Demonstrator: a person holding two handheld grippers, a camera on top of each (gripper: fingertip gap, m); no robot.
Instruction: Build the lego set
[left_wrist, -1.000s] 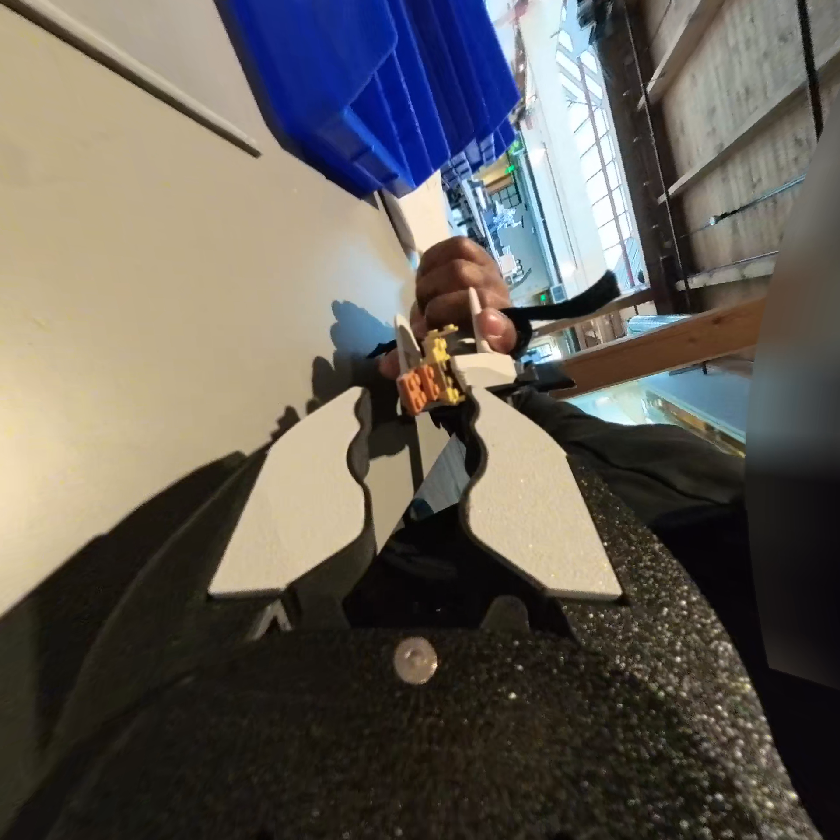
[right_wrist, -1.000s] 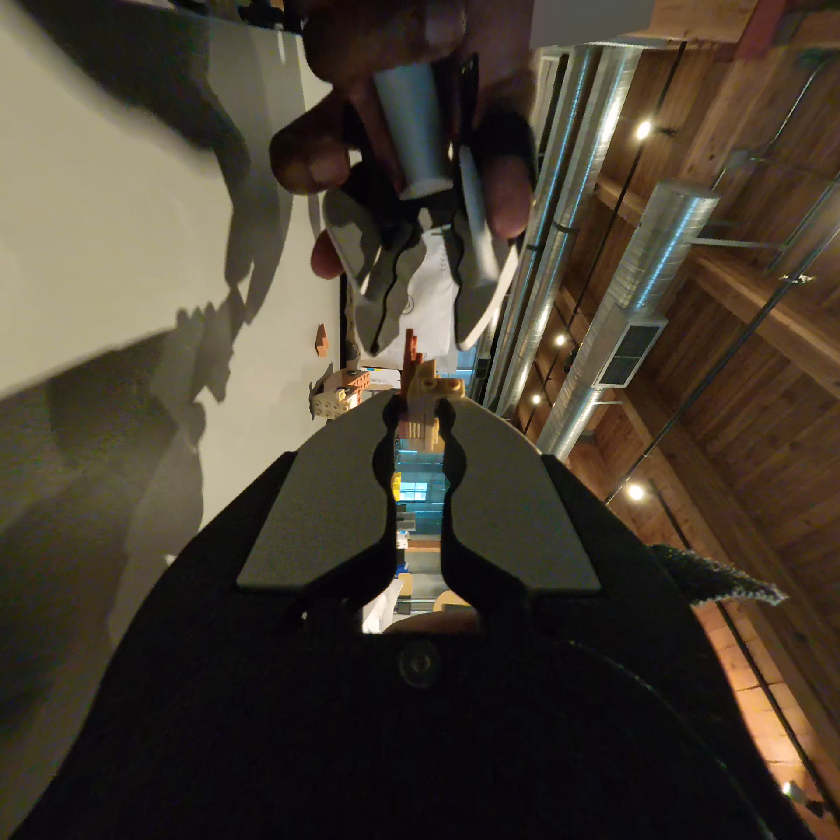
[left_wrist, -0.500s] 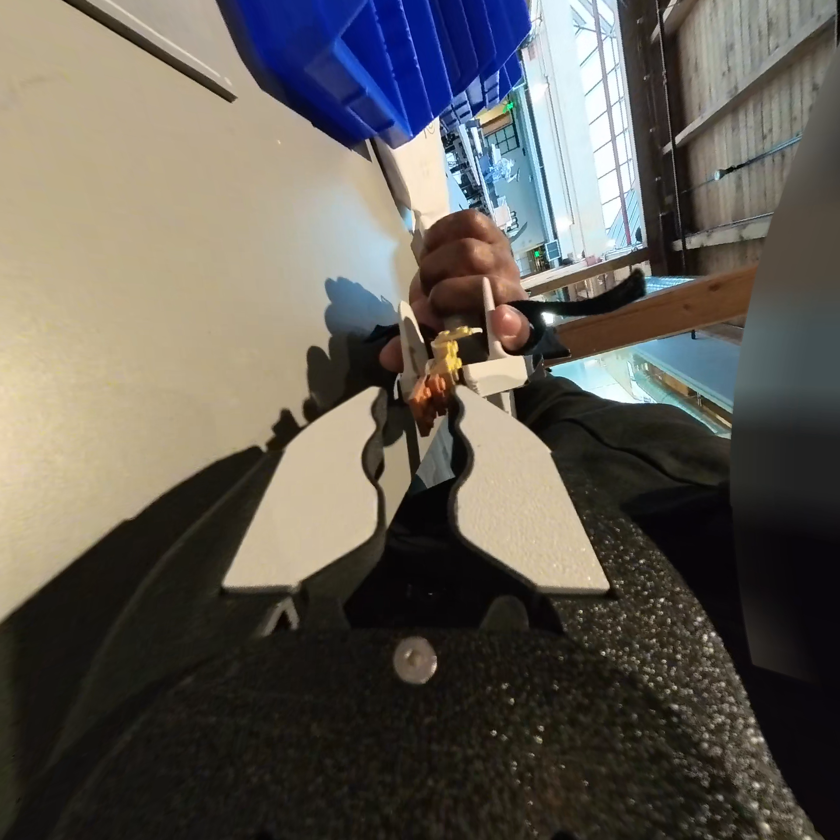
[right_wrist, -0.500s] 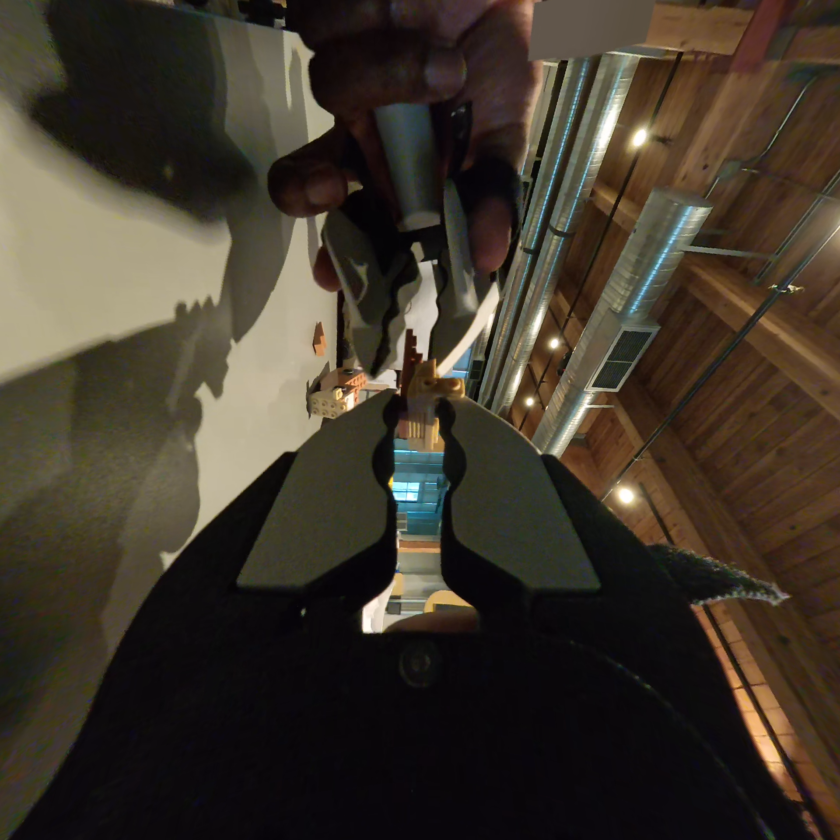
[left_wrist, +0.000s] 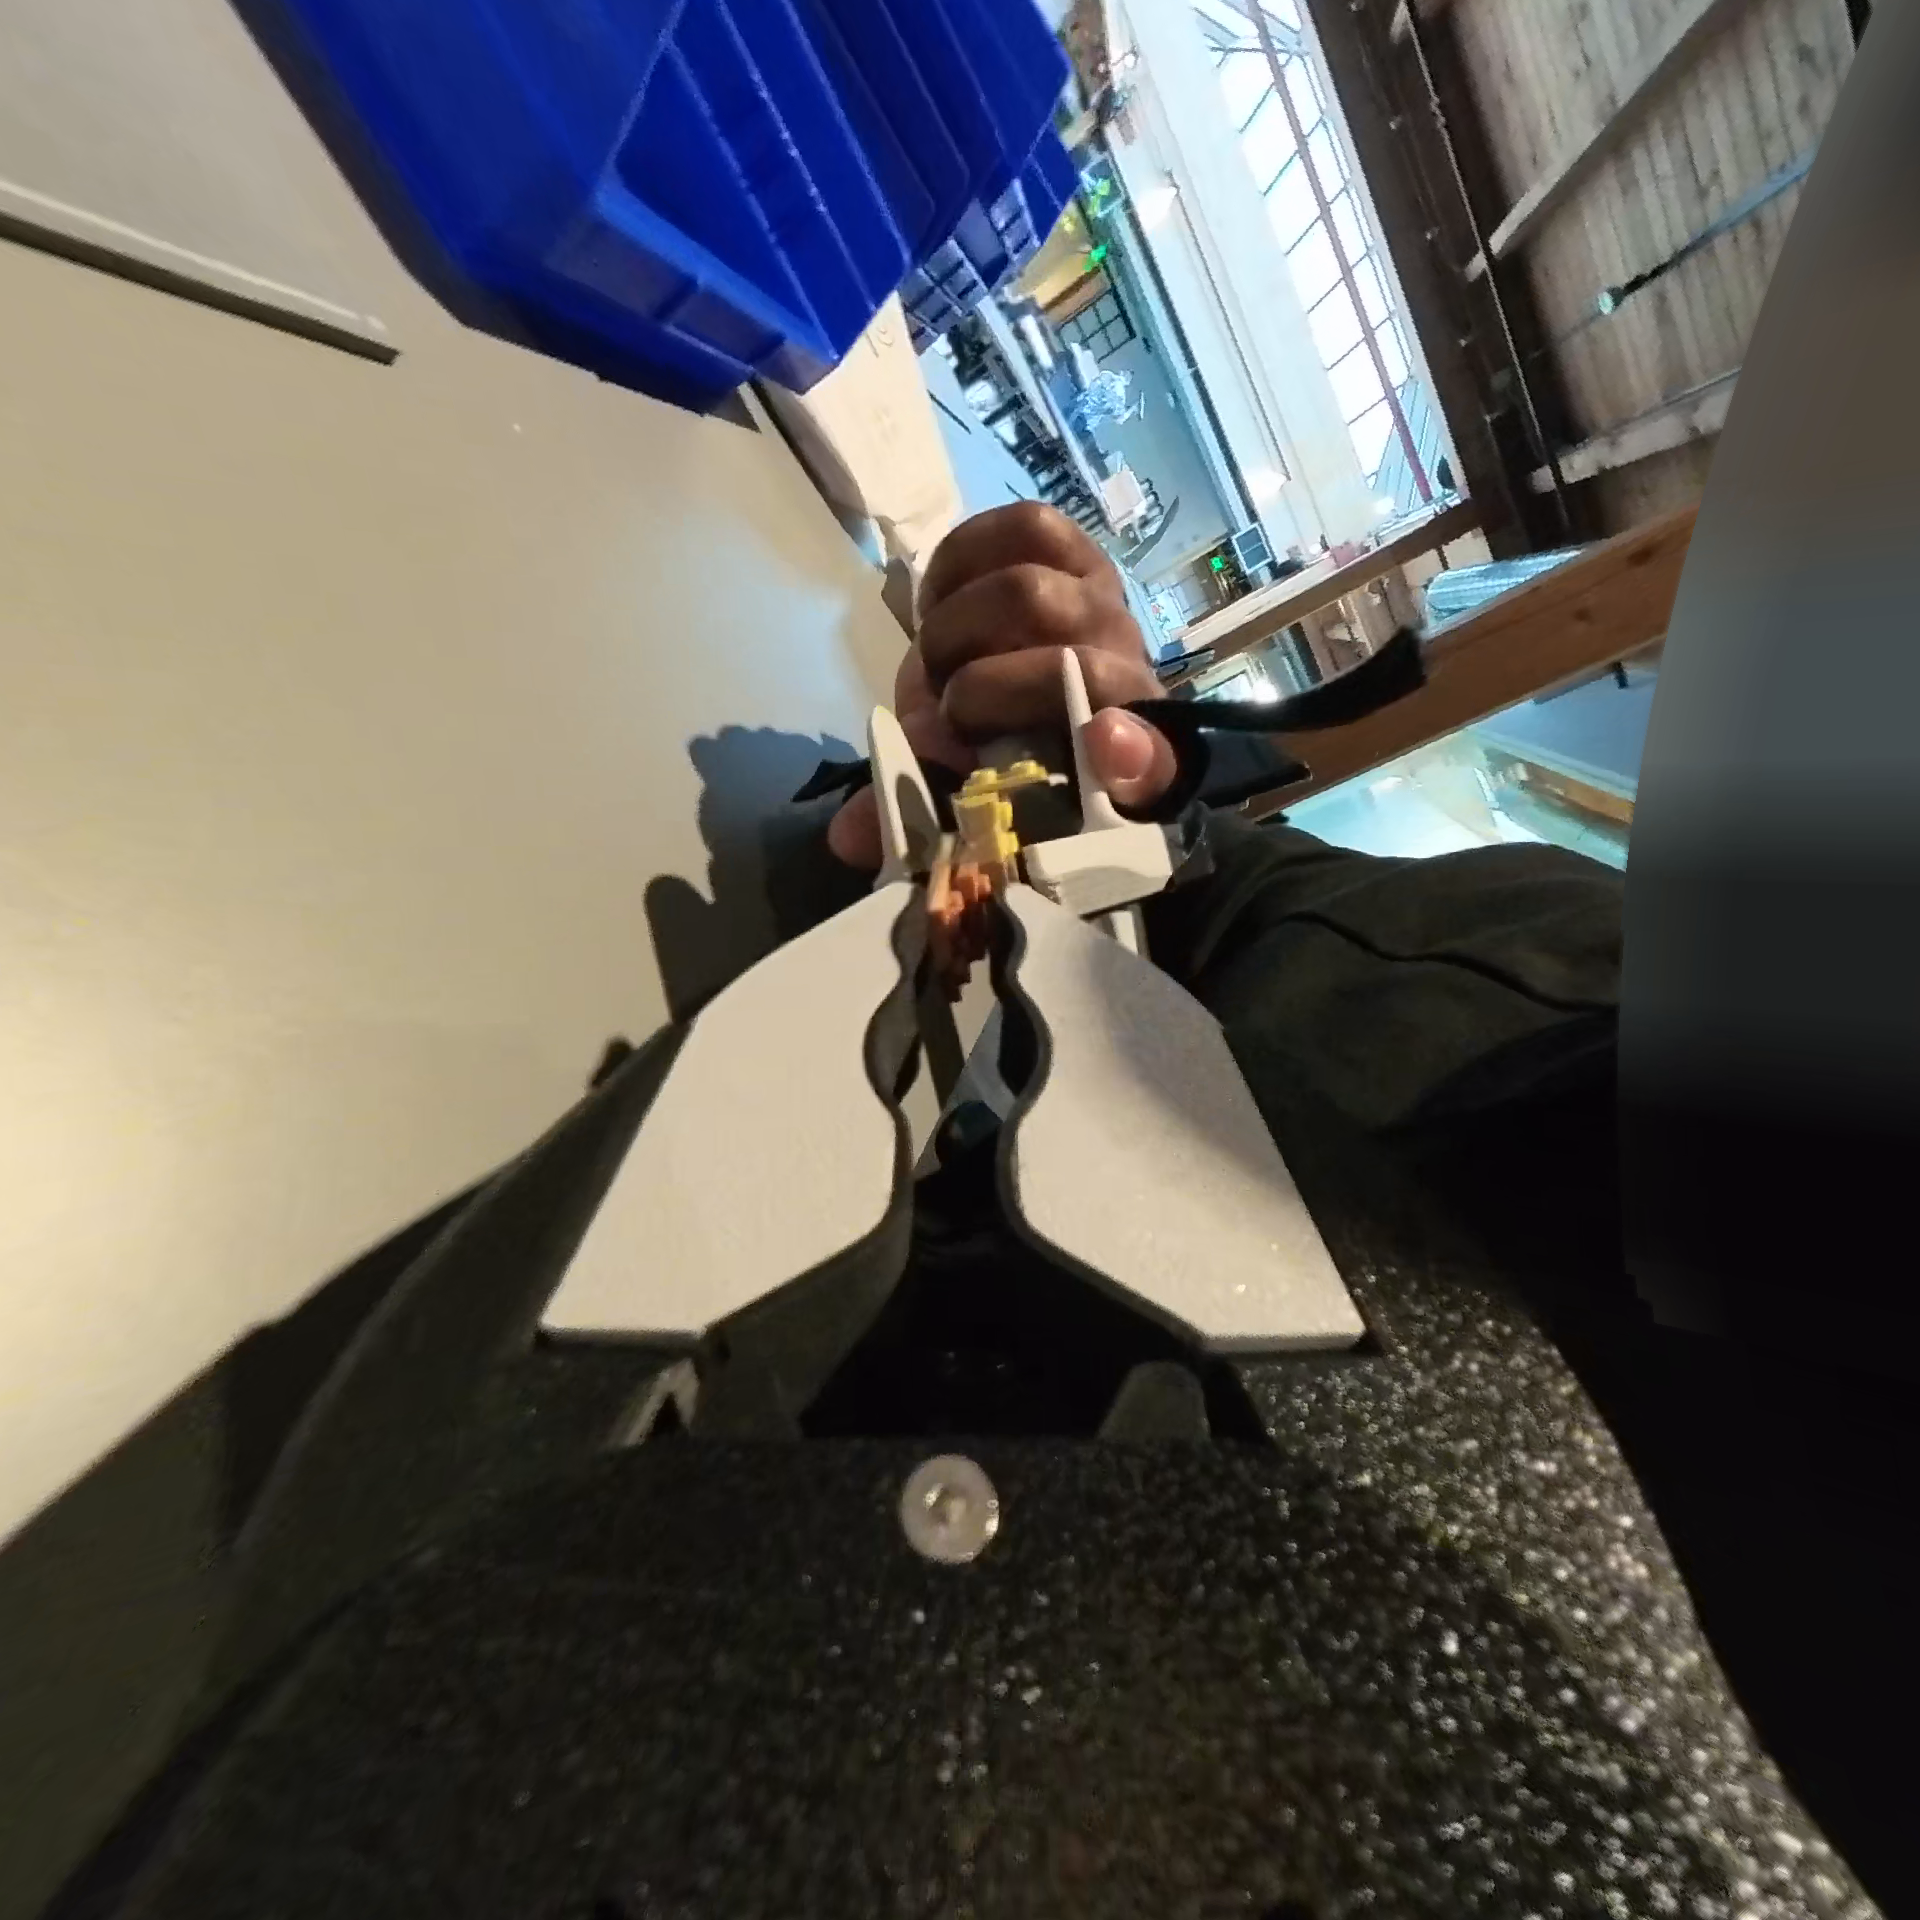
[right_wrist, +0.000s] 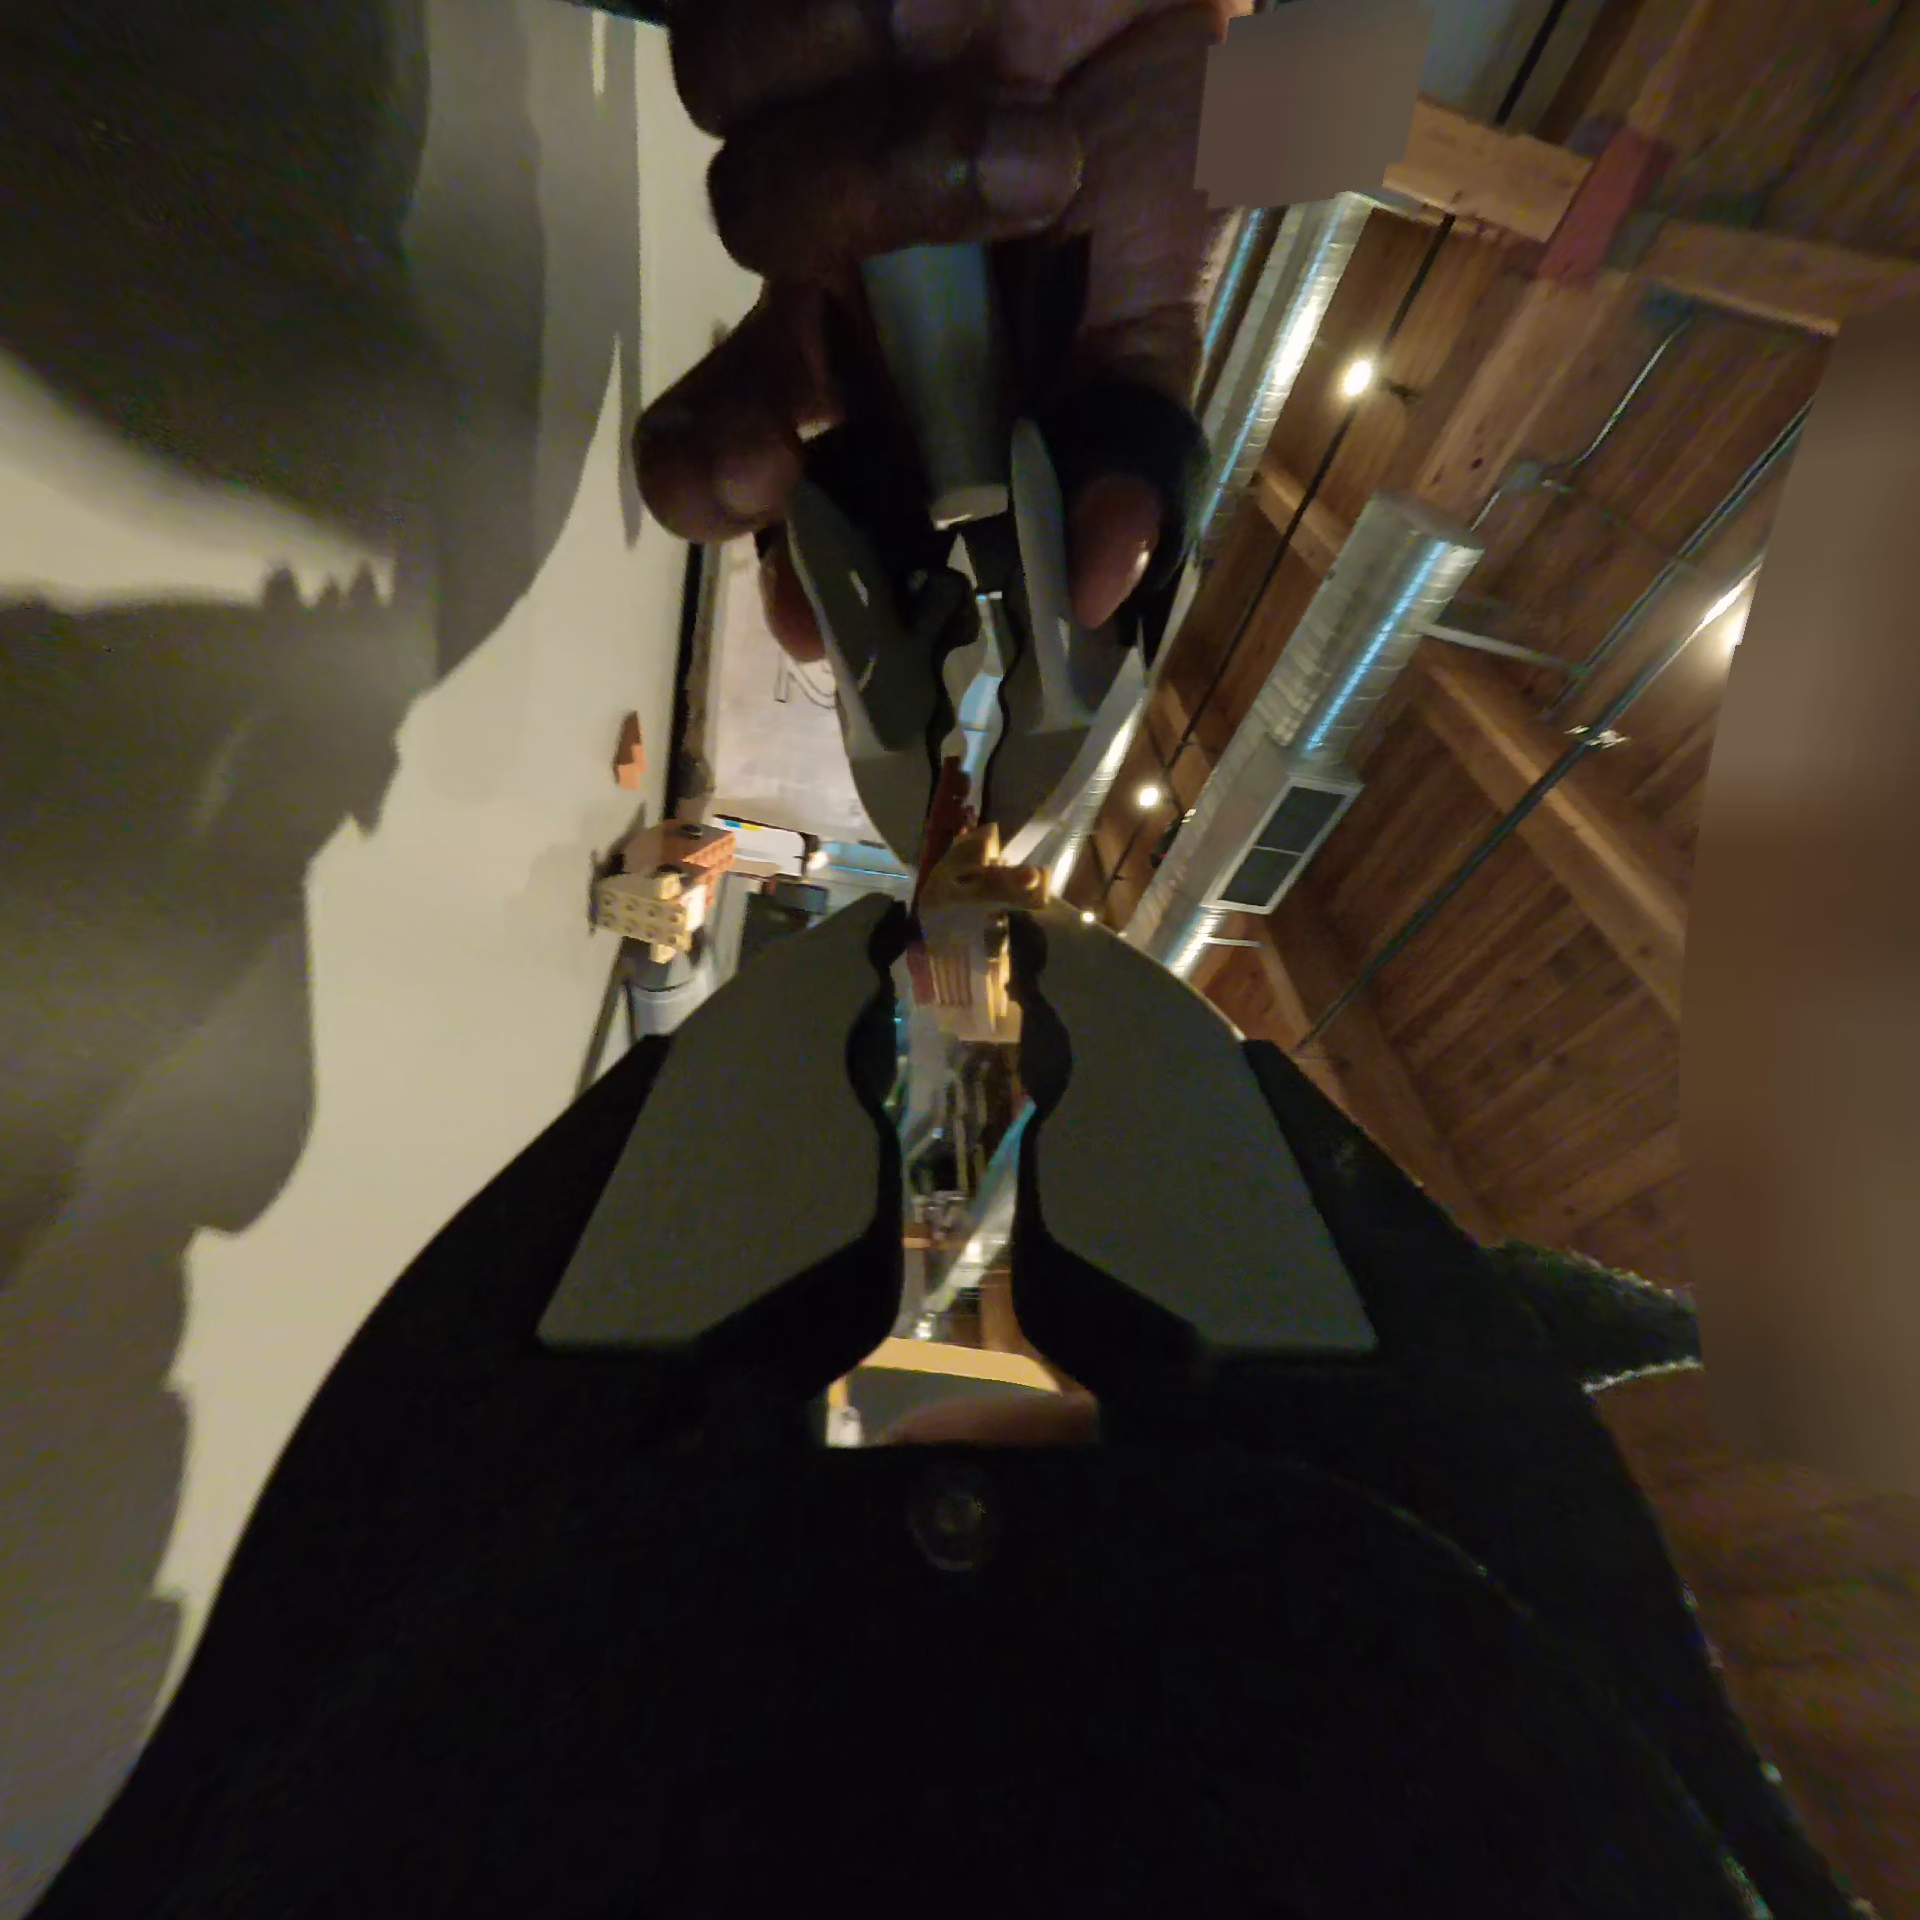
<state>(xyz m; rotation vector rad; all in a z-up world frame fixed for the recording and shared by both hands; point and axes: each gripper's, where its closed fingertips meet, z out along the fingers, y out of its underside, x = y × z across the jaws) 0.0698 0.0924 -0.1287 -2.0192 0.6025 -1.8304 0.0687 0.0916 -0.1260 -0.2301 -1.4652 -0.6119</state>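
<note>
With the left claw (left_wrist: 951, 914) pinching an orange piece (left_wrist: 961, 896) and the right claw (right_wrist: 961, 925) clamping the tan lego assembly (right_wrist: 966, 956) above the table (left_wrist: 364, 675), pressing squarely seemed wise.

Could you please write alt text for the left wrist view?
The left gripper is shut on an orange lego piece, meeting a yellow piece held in the right gripper facing it, a hand gripping that one. Blue bins sit on the pale table behind.
</note>
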